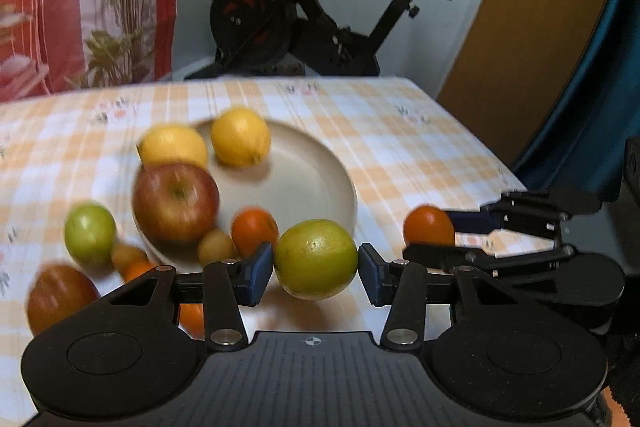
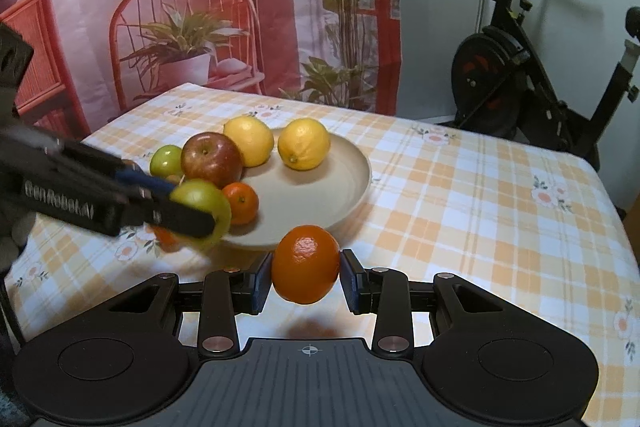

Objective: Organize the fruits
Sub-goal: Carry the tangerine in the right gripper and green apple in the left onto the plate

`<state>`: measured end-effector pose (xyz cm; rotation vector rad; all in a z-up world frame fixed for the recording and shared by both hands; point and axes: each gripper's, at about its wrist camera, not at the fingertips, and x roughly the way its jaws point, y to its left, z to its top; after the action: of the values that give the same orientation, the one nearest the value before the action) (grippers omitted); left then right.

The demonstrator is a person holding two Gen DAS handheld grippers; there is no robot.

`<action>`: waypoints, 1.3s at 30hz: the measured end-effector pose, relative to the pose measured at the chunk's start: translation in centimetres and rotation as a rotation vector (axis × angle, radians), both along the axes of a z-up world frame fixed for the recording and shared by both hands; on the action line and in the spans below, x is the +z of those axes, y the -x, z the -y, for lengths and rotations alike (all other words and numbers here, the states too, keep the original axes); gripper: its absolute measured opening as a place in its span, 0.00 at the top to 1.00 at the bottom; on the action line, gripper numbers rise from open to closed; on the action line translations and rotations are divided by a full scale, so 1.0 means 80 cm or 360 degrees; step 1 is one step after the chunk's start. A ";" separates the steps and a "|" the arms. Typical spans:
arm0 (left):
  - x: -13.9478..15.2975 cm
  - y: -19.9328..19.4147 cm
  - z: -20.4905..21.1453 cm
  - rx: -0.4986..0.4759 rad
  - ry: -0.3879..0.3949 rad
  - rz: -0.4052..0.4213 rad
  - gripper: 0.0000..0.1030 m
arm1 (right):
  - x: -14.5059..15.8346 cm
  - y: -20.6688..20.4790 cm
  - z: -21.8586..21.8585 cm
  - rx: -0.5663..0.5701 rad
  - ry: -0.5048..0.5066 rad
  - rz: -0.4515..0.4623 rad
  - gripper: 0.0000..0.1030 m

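Fruits being gathered onto plate (image 2: 352, 187), with two lemons, apple and small orange lying on it, left tool (image 1: 316, 263) clenching green fruit (image 1: 316, 259), right tool (image 2: 306, 277) clenching orange (image 2: 306, 269) above desk (image 2: 480, 207), several strays waiting.

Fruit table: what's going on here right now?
A person with a handheld gripper in each hand is sorting fruit around a beige plate. The left gripper is clamped on a green-yellow fruit, held clear of the tablecloth. The right gripper holds an orange near the plate's front rim. On the plate: two lemons, a red apple, a small orange. A green apple sits beside it.
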<state>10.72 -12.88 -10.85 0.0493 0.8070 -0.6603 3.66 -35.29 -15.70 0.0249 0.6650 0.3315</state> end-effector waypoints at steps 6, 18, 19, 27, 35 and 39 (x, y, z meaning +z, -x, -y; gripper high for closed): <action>0.020 -0.042 0.012 0.0036 -0.0079 0.0105 0.52 | 0.011 -0.024 0.005 0.0024 0.0031 0.0039 0.68; 0.010 -0.092 0.039 -0.0036 -0.0322 0.0136 0.52 | 0.011 -0.078 0.011 0.0069 0.0063 0.0045 0.68; 0.009 -0.095 0.040 -0.0038 -0.0335 0.0134 0.52 | 0.009 -0.082 0.011 0.0073 0.0061 0.0041 0.68; -0.005 -0.110 0.037 -0.0042 -0.0364 0.0084 0.52 | -0.001 -0.108 0.010 0.0101 0.0062 0.0016 0.68; -0.007 -0.118 0.037 -0.0025 -0.0357 0.0088 0.52 | -0.007 -0.128 0.004 0.0130 0.0090 0.0005 0.68; -0.006 -0.119 0.034 -0.0010 -0.0333 0.0081 0.52 | -0.008 -0.139 -0.002 0.0154 0.0121 0.0009 0.68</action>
<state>20.26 -15.61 -11.30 0.2577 0.8248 -0.5765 14.78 -35.09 -16.34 -0.0810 0.6739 0.3988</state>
